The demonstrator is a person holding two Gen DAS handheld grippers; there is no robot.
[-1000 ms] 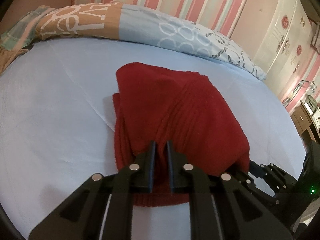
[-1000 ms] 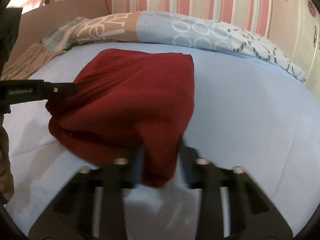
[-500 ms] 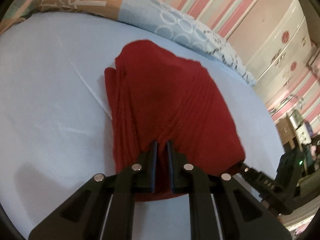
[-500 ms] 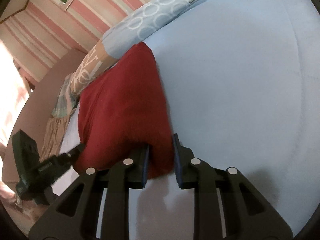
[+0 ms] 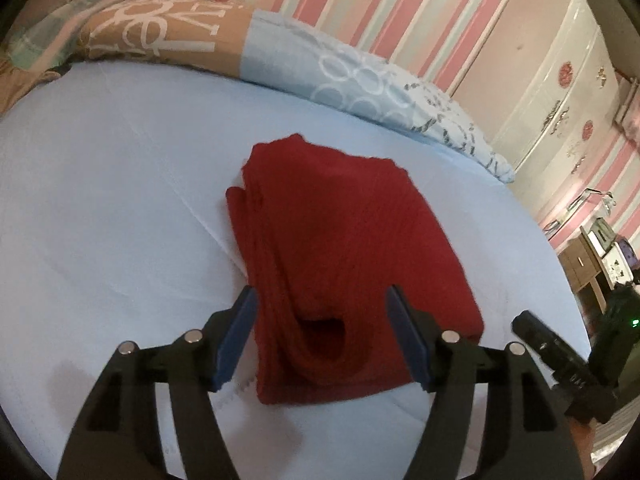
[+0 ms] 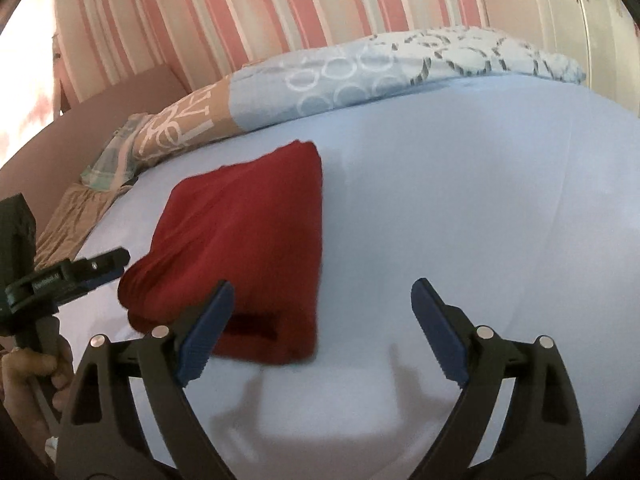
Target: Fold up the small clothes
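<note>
red ribbed knit garment (image 5: 344, 264), folded into a thick rectangle, on smooth pale-blue sheet (image 5: 112, 208); left gripper (image 5: 322, 340) and right gripper (image 6: 320, 328) opening, holding nothing.

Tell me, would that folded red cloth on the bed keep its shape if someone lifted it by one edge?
Probably not. The red cloth looks soft and knitted, lying in loose layers with a gaping fold, so it would likely droop and unfold. It seems light, barely denting the blue sheet. Its ribbed surface should not slip easily.

Both grippers, left gripper (image 5: 322, 332) and right gripper (image 6: 320, 328), are showing black frames, blue ribbed pads (image 6: 206, 332); silver screws (image 5: 193, 336) are gleaming.
</note>
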